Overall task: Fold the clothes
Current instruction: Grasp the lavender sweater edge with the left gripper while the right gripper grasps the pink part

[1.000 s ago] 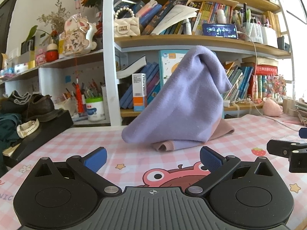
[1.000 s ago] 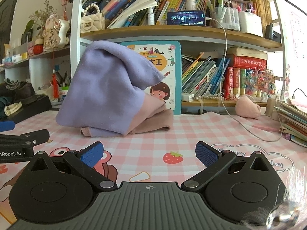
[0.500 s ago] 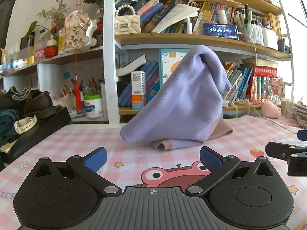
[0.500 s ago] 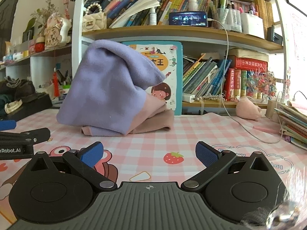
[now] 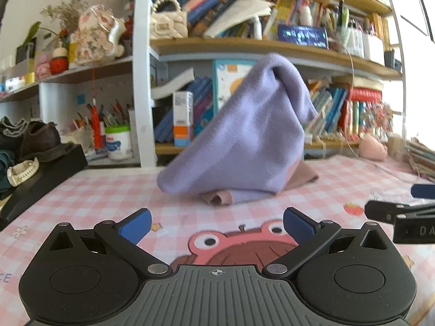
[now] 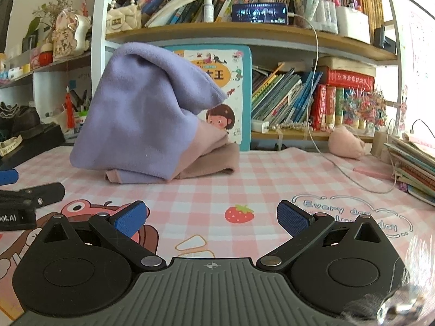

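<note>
My left claw (image 5: 216, 224) hangs low over the near edge of the surface (image 5: 108, 190), fingers spread wide w/ nothing between them. Right claw (image 6: 211, 216) same: fingers apart, empty, just above the pink checked cloth near the strawberry print (image 6: 239, 214). The two claws sit side by side; each shows at the edge of the other's view. The clothes (image 5: 244, 141) lie toward the far edge of the surface, well apart from both claws: a purple garment (image 6: 141, 119) heaped up in a tall peak over a dusty-pink piece (image 6: 214, 157) that pokes out at the bottom. Pile is bunched, not flat. Bookshelf (image 6: 244, 32) stands right behind it, w/ a teal picture book (image 6: 231, 81) upright at its back.
</note>
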Motion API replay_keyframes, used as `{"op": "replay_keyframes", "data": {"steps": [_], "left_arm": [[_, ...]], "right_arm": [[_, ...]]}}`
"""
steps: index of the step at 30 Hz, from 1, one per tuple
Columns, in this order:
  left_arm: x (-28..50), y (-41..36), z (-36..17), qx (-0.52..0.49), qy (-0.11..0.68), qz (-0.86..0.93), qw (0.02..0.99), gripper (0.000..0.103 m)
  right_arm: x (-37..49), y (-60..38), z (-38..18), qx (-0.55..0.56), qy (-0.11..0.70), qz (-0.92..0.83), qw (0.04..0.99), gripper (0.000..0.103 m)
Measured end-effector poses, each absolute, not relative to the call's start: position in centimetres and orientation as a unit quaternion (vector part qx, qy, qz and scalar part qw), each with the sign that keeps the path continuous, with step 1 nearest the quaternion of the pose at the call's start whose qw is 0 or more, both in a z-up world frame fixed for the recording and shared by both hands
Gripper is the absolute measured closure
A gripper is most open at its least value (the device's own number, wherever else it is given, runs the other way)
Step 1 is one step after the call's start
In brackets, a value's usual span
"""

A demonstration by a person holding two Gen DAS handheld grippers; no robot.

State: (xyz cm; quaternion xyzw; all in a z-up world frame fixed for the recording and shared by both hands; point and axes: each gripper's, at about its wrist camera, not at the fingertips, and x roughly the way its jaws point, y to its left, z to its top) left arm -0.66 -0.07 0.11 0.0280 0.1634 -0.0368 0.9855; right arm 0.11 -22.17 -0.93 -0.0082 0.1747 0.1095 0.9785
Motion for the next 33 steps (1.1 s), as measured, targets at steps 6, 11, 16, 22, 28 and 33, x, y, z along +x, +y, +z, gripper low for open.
{"op": "replay_keyframes", "data": {"steps": [6,11,16,22,28,33], "left_arm": [[0.2,-0.4,-0.3,0.052,0.198,-0.071,0.976,0.0],[1.9,0.7,0.3,0.059,0.212,-0.08,0.972,0.0],[4.3,2.1,1.6,0.05,0.209,-0.076,0.974,0.0],[7.2,3.0,2.7,0.027,0.202,-0.095,0.974,0.0],[9.7,3.4,3.4,0.036,0.17,-0.095,0.98,0.0],[12.3,3.1,2.8,0.066,0.17,-0.1,0.978,0.012]], "right_arm": [[1.0,-22.2,-1.2,-0.012,0.204,0.137,0.969,0.0],[2.3,-22.1,-0.9,-0.057,0.217,0.161,0.961,0.0],[4.9,-22.3,0.1,-0.068,0.22,0.182,0.956,0.0],[8.0,-22.3,1.3,-0.036,0.233,0.211,0.948,0.0],[9.6,-22.2,2.8,-0.021,0.228,0.214,0.949,0.0],[10.4,-23.1,3.7,0.006,0.241,0.22,0.945,0.0]]}}
